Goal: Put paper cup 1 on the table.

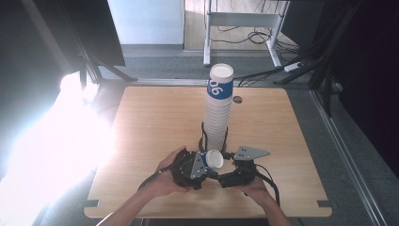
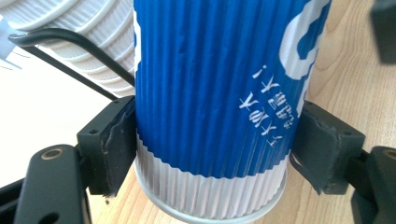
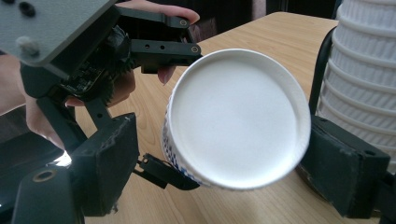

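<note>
In the high view, a light wooden table [image 1: 155, 136] stands on a grey floor [image 1: 155, 66]. Bright light spills over the left side of the table. A white desk frame [image 1: 244, 21] and some cables [image 1: 263, 35] are at the back of the room. A tall stack of paper cups [image 1: 219, 110] stands upright in a black wire holder [image 1: 204, 136] near the middle of the table. The top cup of the stack is blue and white. Just in front of the stack, the left gripper [image 1: 207, 162] holds one blue cup [image 1: 211, 159] lying on its side, with its white bottom facing the right gripper [image 1: 230, 160]. Both hands are at the near edge of the table.

In the left gripper view, the two black jaws press on the sides of the blue cup [image 2: 215, 93], near its white rim. The jaws are clamped tight on it. The white ribbed stack [image 2: 79, 37] and the black wire holder [image 2: 65, 44] are just behind on the left.

In the right gripper view, the round white bottom of the blue cup [image 3: 236, 116] sits between the two black jaws. The right jaw is at the cup's edge, and the left jaw stands a little apart from it, so the jaws are apart and not squeezing. The left gripper [image 3: 140, 56] holds the cup from behind. The stack [image 3: 364, 70] stands at the right.
</note>
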Demonstrator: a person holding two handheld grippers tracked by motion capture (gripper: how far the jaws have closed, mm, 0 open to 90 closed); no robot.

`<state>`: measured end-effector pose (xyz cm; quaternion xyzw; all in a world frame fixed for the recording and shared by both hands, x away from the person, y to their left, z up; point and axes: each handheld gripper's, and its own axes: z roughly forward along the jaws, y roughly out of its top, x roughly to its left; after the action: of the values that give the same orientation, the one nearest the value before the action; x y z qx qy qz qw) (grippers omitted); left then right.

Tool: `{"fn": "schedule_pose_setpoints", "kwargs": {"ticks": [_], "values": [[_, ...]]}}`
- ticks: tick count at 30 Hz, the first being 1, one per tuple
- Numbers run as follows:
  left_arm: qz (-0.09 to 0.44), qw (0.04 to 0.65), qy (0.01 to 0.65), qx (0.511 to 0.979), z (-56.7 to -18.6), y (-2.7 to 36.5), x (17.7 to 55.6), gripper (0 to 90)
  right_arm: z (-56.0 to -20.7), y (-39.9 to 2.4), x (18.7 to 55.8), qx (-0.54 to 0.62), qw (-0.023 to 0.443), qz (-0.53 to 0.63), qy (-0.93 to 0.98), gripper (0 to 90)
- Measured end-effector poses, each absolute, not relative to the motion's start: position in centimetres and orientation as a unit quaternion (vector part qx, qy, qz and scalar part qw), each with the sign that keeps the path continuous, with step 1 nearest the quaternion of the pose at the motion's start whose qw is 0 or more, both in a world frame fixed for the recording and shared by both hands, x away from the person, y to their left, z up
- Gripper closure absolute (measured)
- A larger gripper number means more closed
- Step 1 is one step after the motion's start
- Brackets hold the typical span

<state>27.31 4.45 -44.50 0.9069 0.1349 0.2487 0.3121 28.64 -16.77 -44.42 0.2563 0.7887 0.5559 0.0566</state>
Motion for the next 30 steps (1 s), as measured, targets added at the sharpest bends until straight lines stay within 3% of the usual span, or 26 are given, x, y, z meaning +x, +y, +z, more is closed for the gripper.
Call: {"fn": "schedule_pose_setpoints", "kwargs": {"ticks": [14, 20, 25, 30], "values": [[0.245, 0.322, 0.122, 0.906, -44.6, 3.7, 26.9, 20.4, -45.0, -16.7, 29.1, 0.265, 0.052, 0.56, 0.783, 24.9], [0.235, 0.343, 0.134, 0.9, -44.6, 4.1, 27.1, 11.8, -44.9, -16.9, 29.0, 0.266, 0.057, 0.564, 0.78, 26.5], [0.221, 0.38, 0.158, 0.884, -44.6, 5.2, 27.1, 5.2, -44.7, -17.5, 29.0, 0.272, 0.064, 0.576, 0.768, 26.7], [0.181, 0.444, 0.199, 0.855, -45.5, 6.4, 27.1, 5.3, -44.2, -18.1, 28.9, 0.275, 0.07, 0.594, 0.752, 26.7]]}}
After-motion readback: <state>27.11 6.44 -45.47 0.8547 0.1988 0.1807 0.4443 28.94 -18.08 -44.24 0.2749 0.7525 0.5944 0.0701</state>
